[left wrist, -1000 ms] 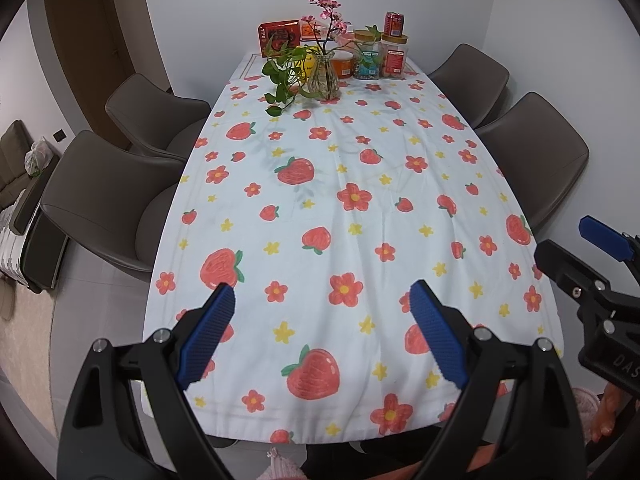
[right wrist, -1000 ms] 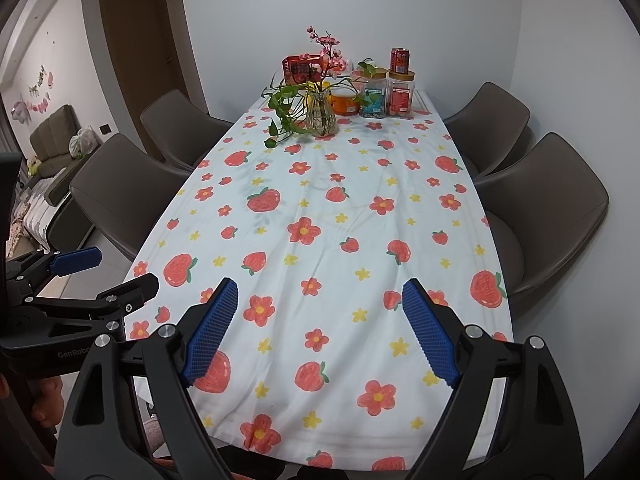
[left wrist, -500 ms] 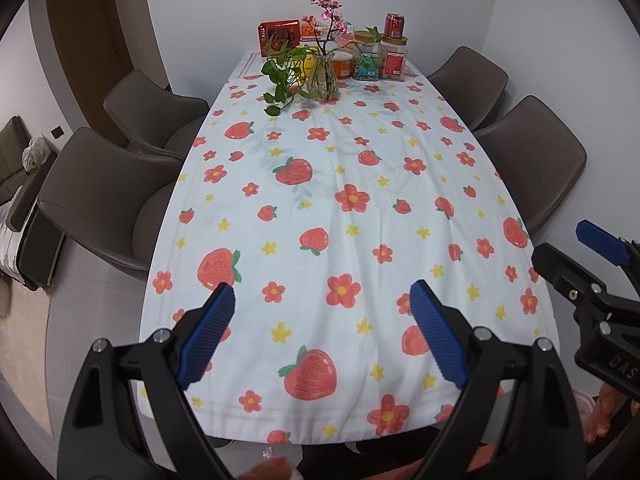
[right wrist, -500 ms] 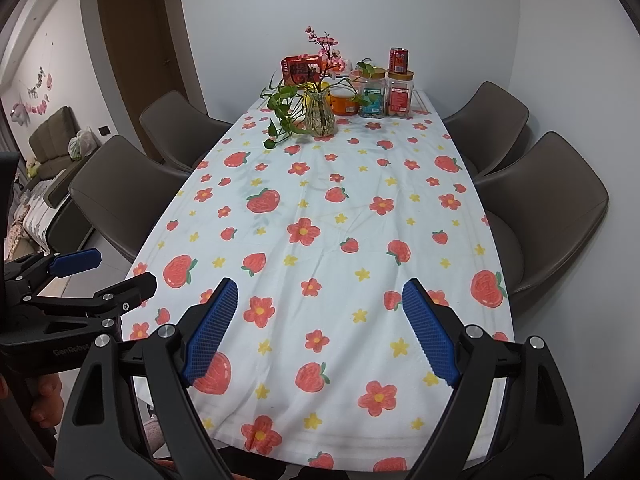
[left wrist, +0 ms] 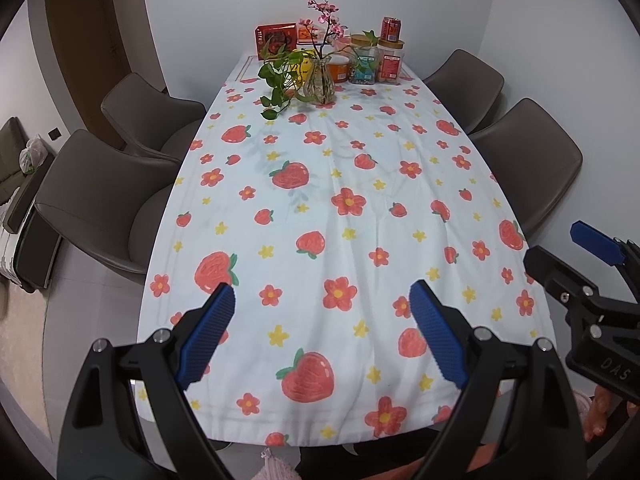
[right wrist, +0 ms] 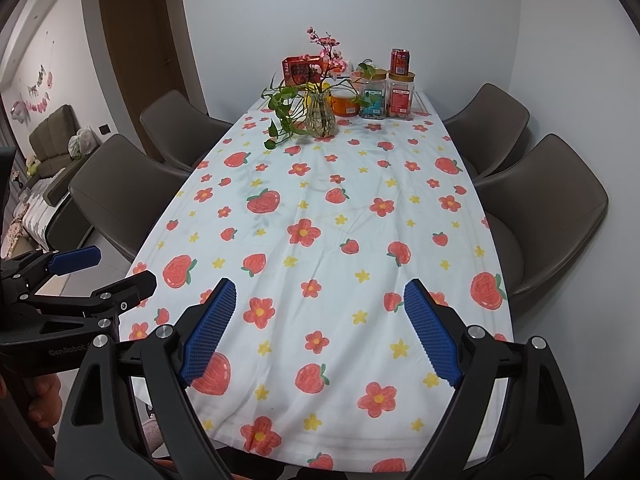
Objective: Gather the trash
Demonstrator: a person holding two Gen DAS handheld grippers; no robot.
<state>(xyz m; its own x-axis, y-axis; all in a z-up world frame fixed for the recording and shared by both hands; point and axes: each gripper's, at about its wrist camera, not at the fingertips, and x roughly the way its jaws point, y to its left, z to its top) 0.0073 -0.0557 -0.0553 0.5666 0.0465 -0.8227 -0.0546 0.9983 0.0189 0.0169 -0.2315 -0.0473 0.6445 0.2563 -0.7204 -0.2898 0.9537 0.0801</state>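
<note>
Two hand-held grippers, left and right, hover spread and empty over one tablecloth flanked by four chairs.

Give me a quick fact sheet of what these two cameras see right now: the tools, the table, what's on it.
Left gripper: open, empty, above the near end of the table
Right gripper: open, empty, beside the left one
Tablecloth: white, strawberry and flower print, bare over the near and middle part
Far end: glass vase with leafy stems and pink blossoms, red box, orange tub, two clear jars, red can on one jar
Chairs: brown, two on each side
Trash: none clearly visible
</note>
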